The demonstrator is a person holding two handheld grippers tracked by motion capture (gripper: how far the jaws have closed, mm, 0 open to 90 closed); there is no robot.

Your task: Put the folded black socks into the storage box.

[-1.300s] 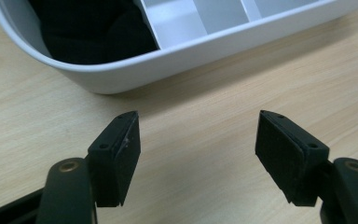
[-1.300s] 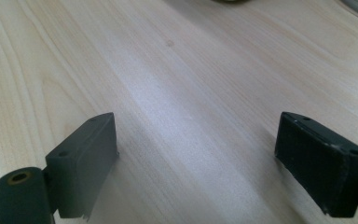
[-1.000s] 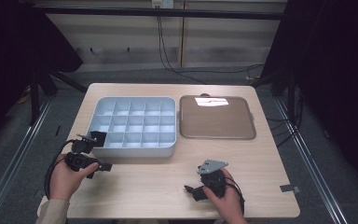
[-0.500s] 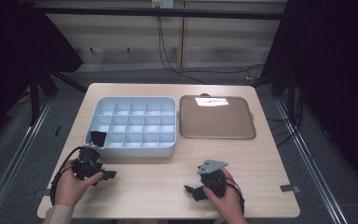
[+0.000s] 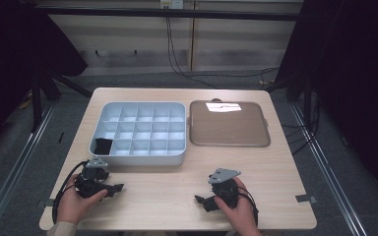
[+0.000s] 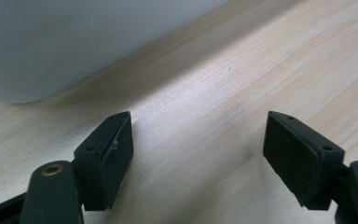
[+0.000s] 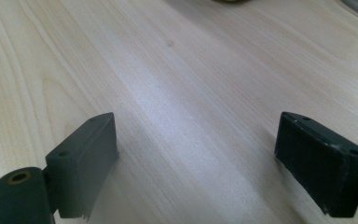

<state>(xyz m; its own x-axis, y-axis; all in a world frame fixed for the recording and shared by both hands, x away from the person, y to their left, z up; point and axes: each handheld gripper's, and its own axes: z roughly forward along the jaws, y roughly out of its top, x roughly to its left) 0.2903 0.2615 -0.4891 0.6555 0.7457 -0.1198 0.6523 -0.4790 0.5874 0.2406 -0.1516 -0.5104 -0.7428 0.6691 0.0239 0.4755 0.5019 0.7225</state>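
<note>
Left gripper (image 5: 109, 189) and right gripper (image 5: 203, 201), jaws apart.

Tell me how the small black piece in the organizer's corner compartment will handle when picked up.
The black piece is small beside its compartment in the pale organizer, so probably light. It looks dark and matte, perhaps soft, so likely not slippery. Its stiffness cannot be told.

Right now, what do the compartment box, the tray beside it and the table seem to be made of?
Compartment box: probably moulded plastic, pale blue-grey, smooth with rounded corners. Tray: brown with a raised rim and a bright glare patch, so a semi-gloss surface; plastic or coated metal, hard to say. Table: light wood or wood-look laminate, with visible grain lines.
</note>
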